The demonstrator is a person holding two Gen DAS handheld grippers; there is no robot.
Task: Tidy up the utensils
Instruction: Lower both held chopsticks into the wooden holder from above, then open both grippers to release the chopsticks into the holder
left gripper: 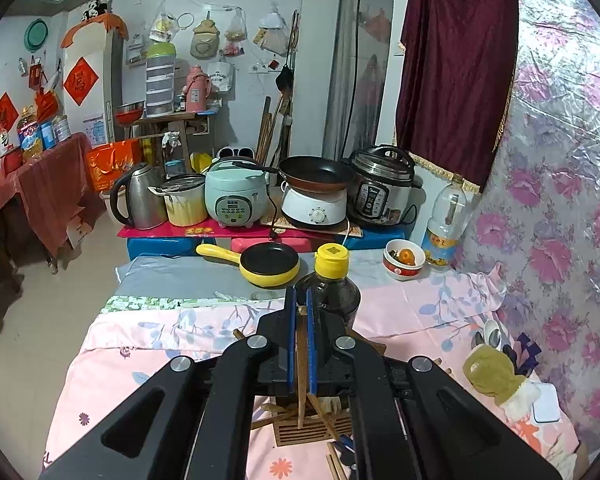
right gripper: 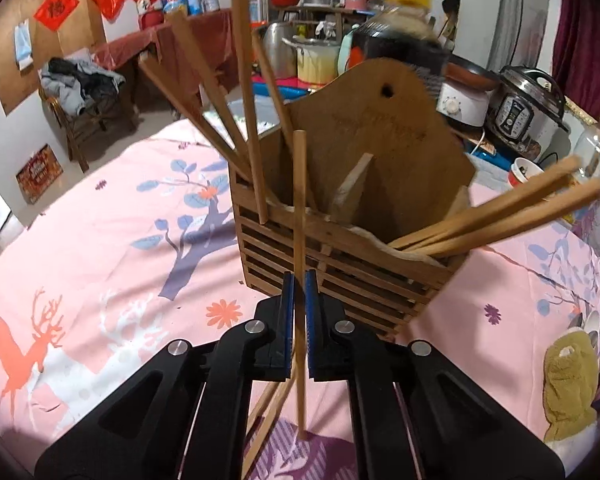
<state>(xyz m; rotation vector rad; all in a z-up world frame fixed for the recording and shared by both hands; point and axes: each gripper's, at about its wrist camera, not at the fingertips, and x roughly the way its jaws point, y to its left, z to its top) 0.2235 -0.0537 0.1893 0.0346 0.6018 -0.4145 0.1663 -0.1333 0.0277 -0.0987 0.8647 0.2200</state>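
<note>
My left gripper [left gripper: 299,300] is shut on a wooden chopstick [left gripper: 301,376] and holds it upright above the slatted wooden utensil holder [left gripper: 308,430], which shows below between the jaws. My right gripper [right gripper: 299,280] is shut on another wooden chopstick [right gripper: 299,200], held upright just in front of the holder [right gripper: 340,264]. The holder has several chopsticks leaning out to the left [right gripper: 220,92] and to the right [right gripper: 500,212]. More loose chopsticks [right gripper: 268,408] lie on the cloth under my right gripper.
A dark sauce bottle with a yellow cap [left gripper: 332,280] stands right behind the holder. Beyond it are a yellow pan [left gripper: 268,264], a bowl [left gripper: 404,260] and several cookers [left gripper: 236,196]. A plush toy with spoons [left gripper: 494,368] lies at the right, against a floral wall.
</note>
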